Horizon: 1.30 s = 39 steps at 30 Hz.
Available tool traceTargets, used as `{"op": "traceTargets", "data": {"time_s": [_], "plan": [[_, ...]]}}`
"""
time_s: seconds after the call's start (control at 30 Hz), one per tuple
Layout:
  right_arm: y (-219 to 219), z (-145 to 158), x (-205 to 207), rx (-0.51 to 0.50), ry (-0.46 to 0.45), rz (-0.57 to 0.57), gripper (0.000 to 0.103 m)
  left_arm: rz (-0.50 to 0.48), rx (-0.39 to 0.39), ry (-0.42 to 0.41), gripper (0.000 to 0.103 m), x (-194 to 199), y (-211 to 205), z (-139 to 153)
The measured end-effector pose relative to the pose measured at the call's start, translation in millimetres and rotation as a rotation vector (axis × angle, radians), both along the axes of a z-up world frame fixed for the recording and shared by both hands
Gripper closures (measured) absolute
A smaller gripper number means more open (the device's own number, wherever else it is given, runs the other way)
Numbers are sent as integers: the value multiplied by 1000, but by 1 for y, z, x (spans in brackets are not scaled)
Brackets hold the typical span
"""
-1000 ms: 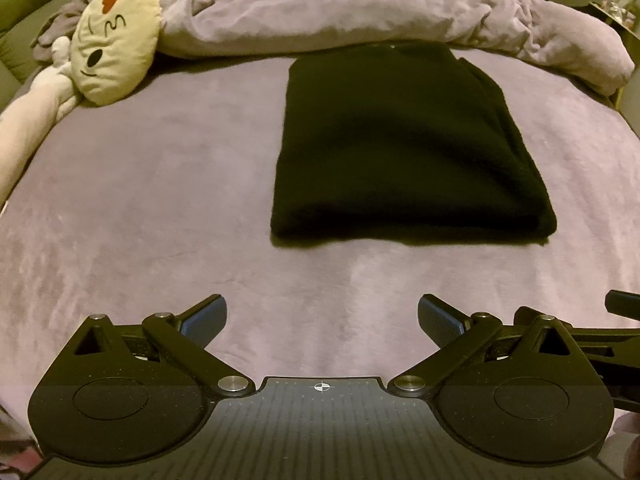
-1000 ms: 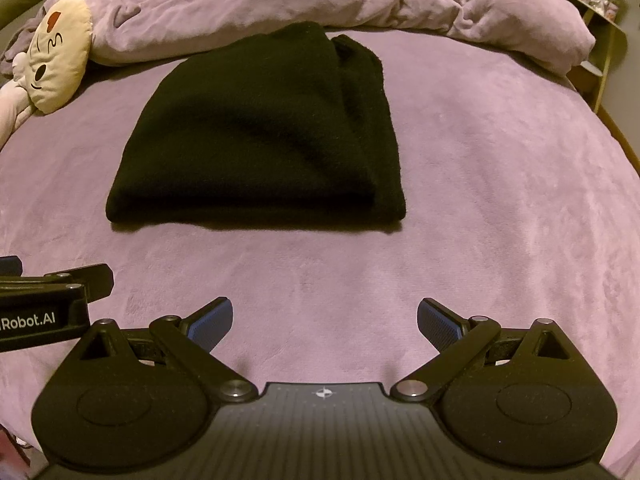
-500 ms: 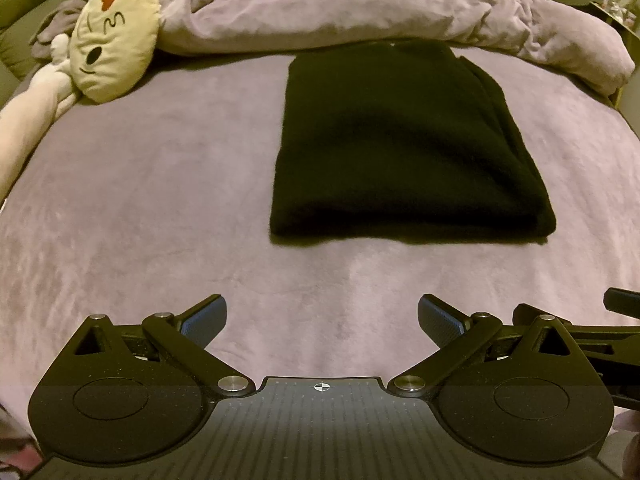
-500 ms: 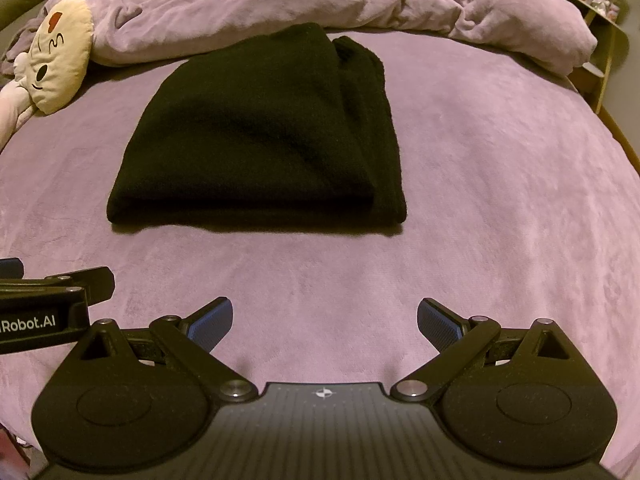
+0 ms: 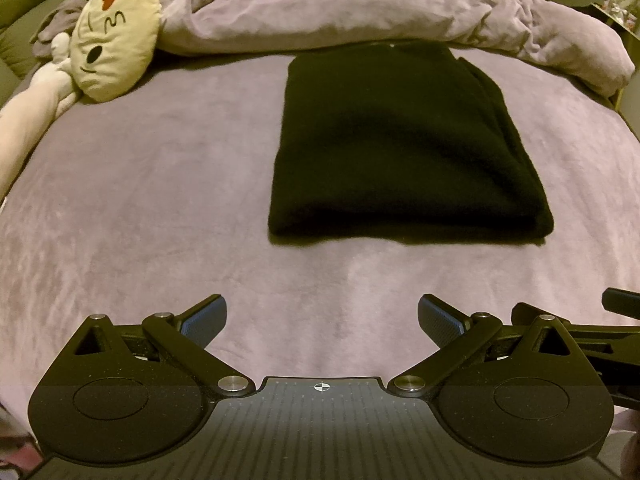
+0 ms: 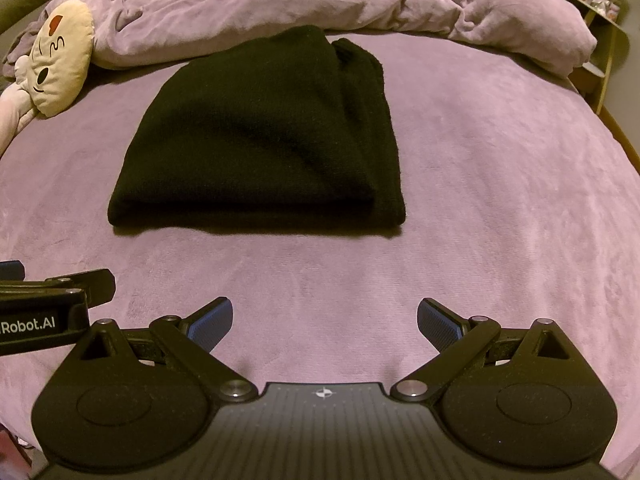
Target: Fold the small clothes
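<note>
Both claws, left and right, hang wide open; sweater looks folded, so I'd just square its edges gently.

The mauve bed carries a folded black garment, rumpled duvet (far edge), cat plush

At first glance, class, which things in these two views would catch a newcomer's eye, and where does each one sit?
The folded black garment stands out most, lying flat in the middle of the purple bed cover. Next comes the cream plush face pillow at the far left, against the crumpled purple duvet heaped along the back. In the foreground, the left gripper and right gripper hang open and empty, short of the garment.
</note>
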State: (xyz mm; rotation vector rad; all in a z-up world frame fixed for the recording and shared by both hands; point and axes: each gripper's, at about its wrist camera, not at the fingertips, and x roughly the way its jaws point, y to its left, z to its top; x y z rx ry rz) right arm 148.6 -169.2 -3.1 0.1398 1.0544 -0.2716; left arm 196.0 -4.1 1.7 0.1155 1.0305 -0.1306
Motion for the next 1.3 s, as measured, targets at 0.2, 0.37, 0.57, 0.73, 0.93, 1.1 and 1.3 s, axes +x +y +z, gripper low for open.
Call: {"op": "traceTargets", "data": {"time_s": [0.2,0.37,0.57,0.73,0.93,1.1,1.3], "plan": [[1,0,0,0,-2,0,4,5,-2,2,0,0,-1,1],[1,1,0,1,-2,0,4,5,-1,-1,0,-2,-2,0],[-1,2,-2,-6,-6,-1,4,2,-8,-3,0,-3,-3,1],[-3,3,-3,-11,-9,-5,4,-5,-17,1,0,-2,-4,1],[-4,3,-3,-4,-11,-6,4,-3,-20,-4,0,-3,-5,1],[-5,2,-3,-4,-8,-2,4,4,-20,3,0,-3,-6,0],[-6,1,-3,-2,-7,-2,4,9,-20,12,0,-2,-6,-3]]}}
